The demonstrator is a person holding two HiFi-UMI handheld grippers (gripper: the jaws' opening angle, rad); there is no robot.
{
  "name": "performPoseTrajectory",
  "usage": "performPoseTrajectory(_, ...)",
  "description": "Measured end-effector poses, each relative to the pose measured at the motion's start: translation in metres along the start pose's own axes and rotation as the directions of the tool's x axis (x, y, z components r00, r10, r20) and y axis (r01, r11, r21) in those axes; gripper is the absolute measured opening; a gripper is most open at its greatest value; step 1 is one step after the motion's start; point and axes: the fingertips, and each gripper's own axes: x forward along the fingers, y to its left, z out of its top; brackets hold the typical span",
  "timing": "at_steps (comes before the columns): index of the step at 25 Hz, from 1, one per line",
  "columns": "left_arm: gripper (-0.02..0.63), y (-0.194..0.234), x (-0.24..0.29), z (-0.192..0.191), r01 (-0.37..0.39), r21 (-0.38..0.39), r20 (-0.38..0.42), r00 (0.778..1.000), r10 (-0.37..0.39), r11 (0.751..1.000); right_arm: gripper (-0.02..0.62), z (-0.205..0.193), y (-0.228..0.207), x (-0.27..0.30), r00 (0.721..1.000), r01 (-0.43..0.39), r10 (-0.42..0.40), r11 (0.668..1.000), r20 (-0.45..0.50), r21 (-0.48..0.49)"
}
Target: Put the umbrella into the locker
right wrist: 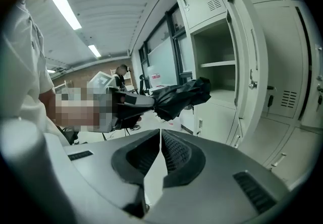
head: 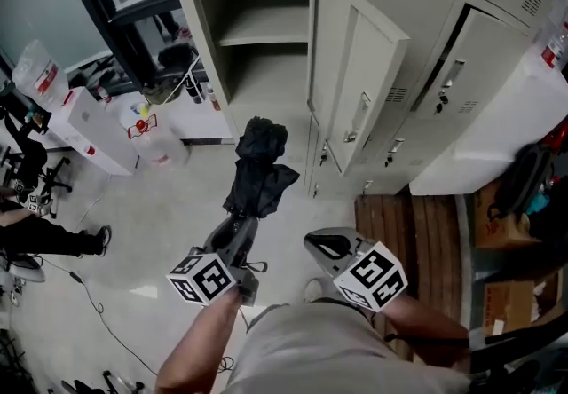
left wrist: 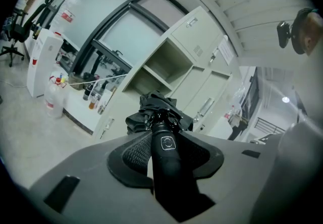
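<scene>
Black umbrella (head: 258, 172), handle end buried inside the left hand-held gripper (head: 240, 231)

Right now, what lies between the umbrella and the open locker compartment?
Nothing: in the head view the umbrella, held in the left tongs, points at the open locker with no object between them.

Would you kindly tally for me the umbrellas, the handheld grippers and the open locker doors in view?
Umbrella: 1
Grippers: 2 (left gripper, right gripper)
Open locker door: 1
Total: 4
</scene>
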Motion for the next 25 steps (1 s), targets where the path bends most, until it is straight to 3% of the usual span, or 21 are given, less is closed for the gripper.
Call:
performPoseTrajectory(10,0.169,0.032,0.111,0.070,-0.008,0.011,0.061,0.998,0.007,1.000,0.018,0.016,-0.043,0.042,0.999,0.023,-0.023,1.000,-0.028,-0.010)
performPoseTrajectory(19,0.169,0.079,0.234,0.143,0.011,0.018,0.036,0.999,-0.012,1.000,0.018,0.050,-0.099,0.084,0.980,0.200,-0.197,0.975,-0.037,0.097)
performPoseTrajectory(25,0.169,0.105,0.307,0.175,-0.002,0.055,0.012,1.000,0.002,0.998,0.018,0.059,-0.118,0.099,0.950,0.310,-0.309,0.930,-0.038,0.196)
